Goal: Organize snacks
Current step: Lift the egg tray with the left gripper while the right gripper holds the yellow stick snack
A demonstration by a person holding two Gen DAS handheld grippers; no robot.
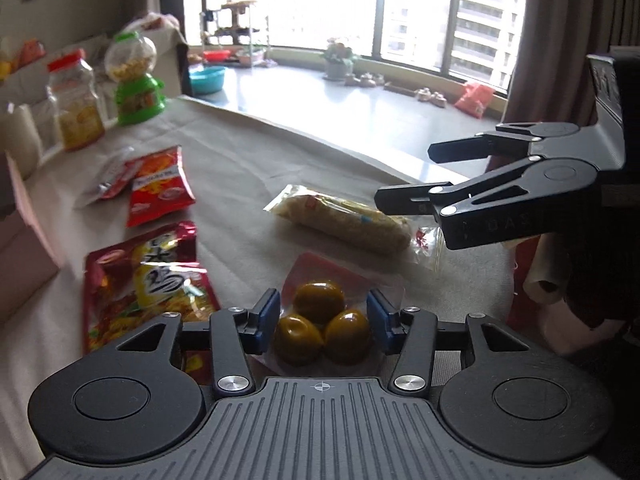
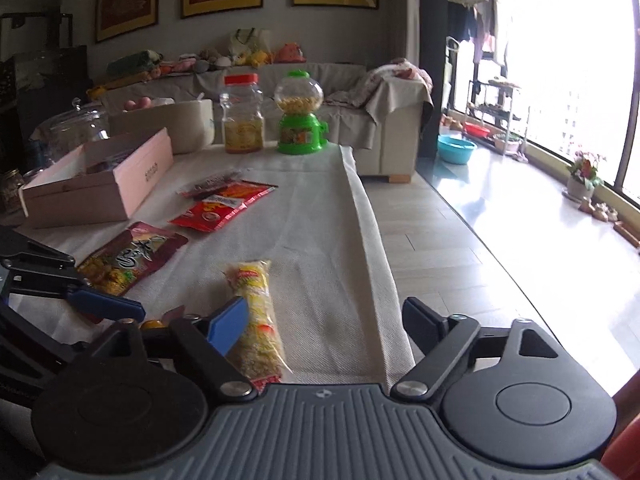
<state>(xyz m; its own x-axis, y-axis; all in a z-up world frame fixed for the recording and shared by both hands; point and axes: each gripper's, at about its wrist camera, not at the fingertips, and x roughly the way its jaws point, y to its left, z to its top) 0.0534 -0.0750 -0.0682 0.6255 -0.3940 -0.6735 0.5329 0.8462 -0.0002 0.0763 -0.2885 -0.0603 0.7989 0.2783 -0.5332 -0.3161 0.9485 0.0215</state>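
Straddling the egg packet point(image 1: 320, 320), left gripper point(image 1: 323, 320) gapes open.

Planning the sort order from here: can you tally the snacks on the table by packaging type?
Flat foil packets: 3, namely the large dark red packet, the small red packet, and the silver-and-red packet.
Clear wrapped packs: 2, namely the long yellow pack and the pack of brown round pieces.
Jars and dispensers: 2, namely the red-lidded jar and the green candy dispenser.
Total: 7

Both wrist cameras look low and close across the shared snack-strewn tablecloth point(image 1: 248, 160).
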